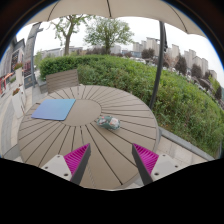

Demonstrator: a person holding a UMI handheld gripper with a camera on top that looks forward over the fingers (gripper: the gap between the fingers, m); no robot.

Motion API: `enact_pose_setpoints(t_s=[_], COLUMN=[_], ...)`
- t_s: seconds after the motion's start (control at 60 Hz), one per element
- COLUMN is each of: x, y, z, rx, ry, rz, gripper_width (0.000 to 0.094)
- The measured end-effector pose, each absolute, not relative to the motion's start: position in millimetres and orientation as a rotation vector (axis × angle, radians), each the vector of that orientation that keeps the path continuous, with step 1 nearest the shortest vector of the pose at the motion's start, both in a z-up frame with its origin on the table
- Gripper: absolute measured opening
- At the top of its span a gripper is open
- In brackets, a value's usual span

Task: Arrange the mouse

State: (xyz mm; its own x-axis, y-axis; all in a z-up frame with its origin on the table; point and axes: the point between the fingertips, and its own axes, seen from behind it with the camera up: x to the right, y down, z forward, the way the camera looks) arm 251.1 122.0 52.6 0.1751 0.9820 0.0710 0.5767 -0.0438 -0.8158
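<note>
Lying beyond the open jaws, mouse [110, 123] on round table [60, 135].

A round bench of pale wooden slats [95, 125] fills the middle, its boards running outward from the centre in wedge sections. At about ten o'clock from its centre, a slatted wooden chair [62, 80] stands against its far rim. Overhead spreads a large parasol canopy [110, 8], and its dark pole [158, 68] rises at two o'clock. Beyond the bench runs a thick green hedge [150, 78]. Past it, at twelve o'clock, stand leafy trees [105, 32], with pale apartment blocks [180, 52] at one o'clock under a bright, overcast sky.
</note>
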Motion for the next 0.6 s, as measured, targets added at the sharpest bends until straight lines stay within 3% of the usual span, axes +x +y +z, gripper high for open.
enact_pose_setpoints(t_s=[0.367, 0.6], x=[144.7, 98.6], y=[154.3, 161.7], z=[1.4, -9.6], rx=[-1.741, -1.746], ry=[-1.569, -1.62], rz=[0.685, 0.706], gripper_width=[0.0853, 0.0857])
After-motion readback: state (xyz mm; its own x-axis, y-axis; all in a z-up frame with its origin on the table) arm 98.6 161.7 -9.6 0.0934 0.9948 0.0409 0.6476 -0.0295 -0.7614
